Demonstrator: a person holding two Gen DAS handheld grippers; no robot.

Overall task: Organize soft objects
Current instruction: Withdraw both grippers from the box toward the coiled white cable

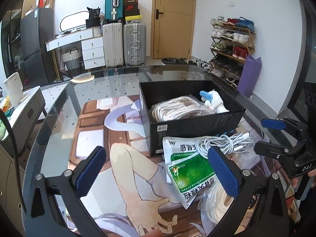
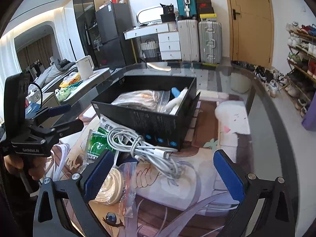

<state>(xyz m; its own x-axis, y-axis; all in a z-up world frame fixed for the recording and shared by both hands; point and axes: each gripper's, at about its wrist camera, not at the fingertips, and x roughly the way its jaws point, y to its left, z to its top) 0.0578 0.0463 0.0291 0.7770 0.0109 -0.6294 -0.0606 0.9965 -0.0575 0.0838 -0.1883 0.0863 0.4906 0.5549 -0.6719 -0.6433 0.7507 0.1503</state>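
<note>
An open black box (image 1: 197, 123) (image 2: 146, 118) stands on the table and holds a bagged coil of rope (image 1: 177, 108) and a white and blue plush toy (image 1: 214, 100). In front of the box lie a bundled white cable (image 1: 223, 142) (image 2: 142, 148), green and white packets (image 1: 185, 169) (image 2: 96, 144) and a bagged cream coil (image 1: 217, 203) (image 2: 112, 185). My left gripper (image 1: 158, 169) (image 2: 73, 116) is open over the mat, its right finger above the packets. My right gripper (image 2: 164, 174) (image 1: 264, 136) is open near the cable's end and holds nothing.
The glass table (image 1: 59, 106) carries a printed picture mat (image 1: 94, 138). A side cabinet with a white kettle (image 1: 13, 90) stands to the left. Suitcases (image 1: 124, 43), a door and a shoe rack (image 1: 231, 45) line the far wall.
</note>
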